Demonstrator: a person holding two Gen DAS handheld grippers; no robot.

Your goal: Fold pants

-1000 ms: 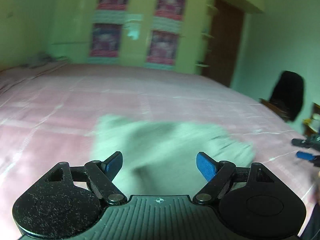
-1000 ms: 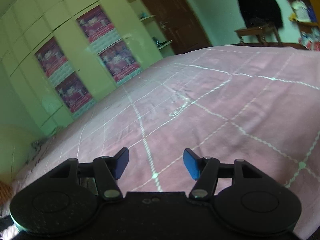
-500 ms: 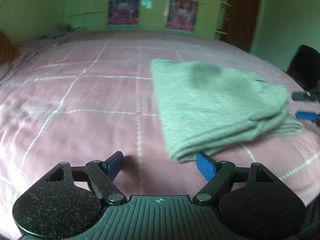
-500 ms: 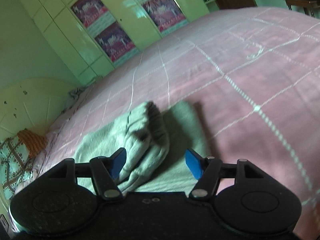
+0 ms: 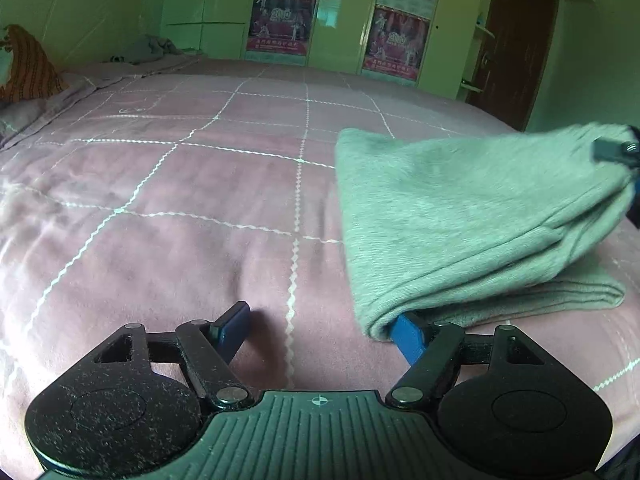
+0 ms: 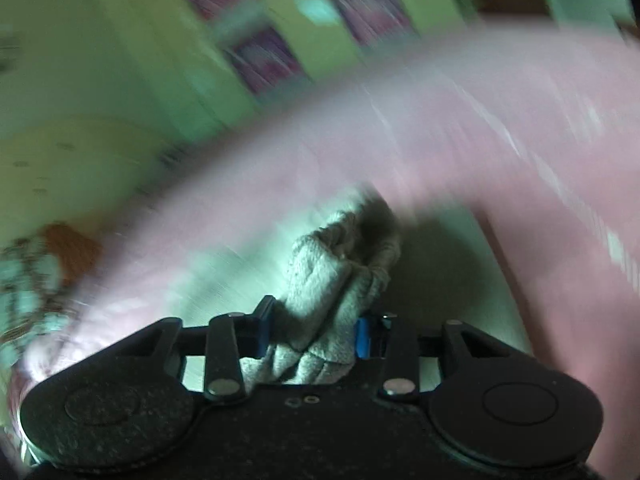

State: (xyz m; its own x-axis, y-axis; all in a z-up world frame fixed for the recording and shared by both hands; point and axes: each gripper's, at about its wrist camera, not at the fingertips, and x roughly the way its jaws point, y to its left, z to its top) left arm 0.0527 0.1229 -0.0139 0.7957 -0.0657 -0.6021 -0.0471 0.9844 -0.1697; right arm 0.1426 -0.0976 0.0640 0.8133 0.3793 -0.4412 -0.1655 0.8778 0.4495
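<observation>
Folded grey-green pants (image 5: 460,216) lie on the pink quilted bedspread (image 5: 180,220), right of centre in the left wrist view. Their far right end is raised off the bed. My left gripper (image 5: 320,328) is low over the bedspread, its jaws wide and closing. Its right fingertip (image 5: 408,336) touches the pants' near corner, and only bedspread lies between the pads. In the blurred right wrist view, my right gripper (image 6: 316,332) is closing, with both pads pressed on a bunched edge of the pants (image 6: 328,280).
An orange patterned cushion (image 5: 28,68) and a grey cloth heap (image 5: 148,50) sit at the bed's far left. Green wardrobe doors with posters (image 5: 280,20) stand behind the bed, with a brown door (image 5: 516,44) at the right.
The right gripper came over the pants' bunched edge, closed on it and raised that end. The left gripper sank towards the bed and reached the pants' near corner.
</observation>
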